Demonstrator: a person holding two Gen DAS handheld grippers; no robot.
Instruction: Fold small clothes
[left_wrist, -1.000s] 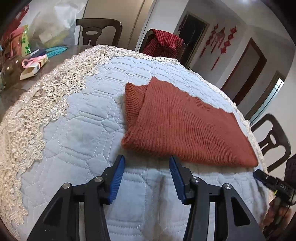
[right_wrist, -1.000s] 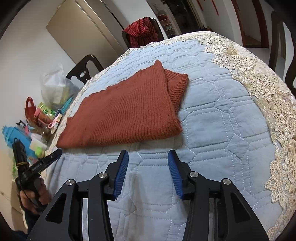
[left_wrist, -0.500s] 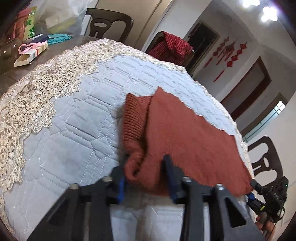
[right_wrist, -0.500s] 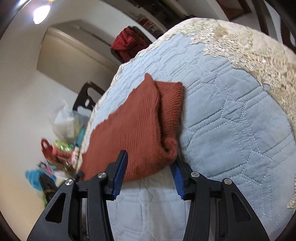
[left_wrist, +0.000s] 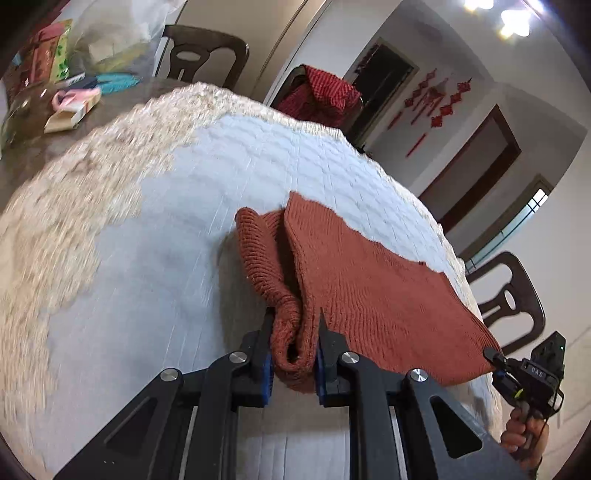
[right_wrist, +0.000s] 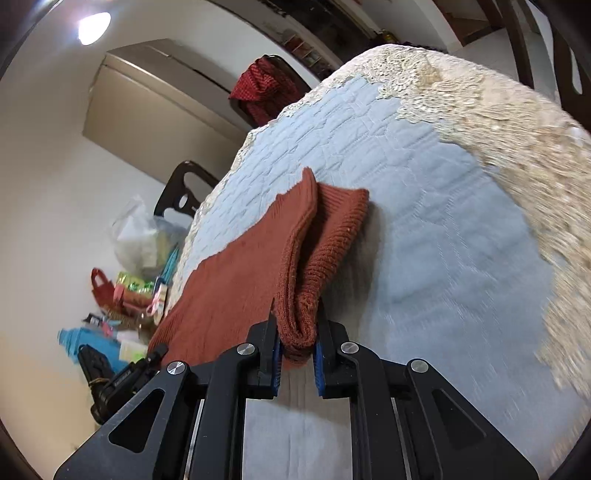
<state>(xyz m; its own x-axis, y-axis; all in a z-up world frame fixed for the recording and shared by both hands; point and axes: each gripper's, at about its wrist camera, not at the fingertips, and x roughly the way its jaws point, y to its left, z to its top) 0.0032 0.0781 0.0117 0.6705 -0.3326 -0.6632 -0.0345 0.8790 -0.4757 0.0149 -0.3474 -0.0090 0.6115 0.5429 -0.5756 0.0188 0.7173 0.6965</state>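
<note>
You are dealing with one rust-red knitted garment (left_wrist: 369, 280), lying already folded on the quilted cloth (left_wrist: 192, 236) that covers the counter. It looks soft, thick and fairly light; expect it to sag and stretch between your two holds rather than keep a line, and the loose ribbing may creep through a weak pinch. The bulky folded corners are the sensible places to take it, and that is where you have it. Your left gripper (left_wrist: 293, 354) has just been closing and is now clamped on the near left corner, several layers bunched between its blue pads. Your right gripper (right_wrist: 297, 345) has just been closing too and is pinched on the near right corner (right_wrist: 299, 314) the same way.

By count: one garment on the cloth, two grippers, both holding it. Two dark chairs show beyond the far edge, and another at the right. One of them carries a red checked cloth (left_wrist: 325, 92). A clutter of bags and packets (right_wrist: 136, 280) sits off to the side, too jumbled to count.
</note>
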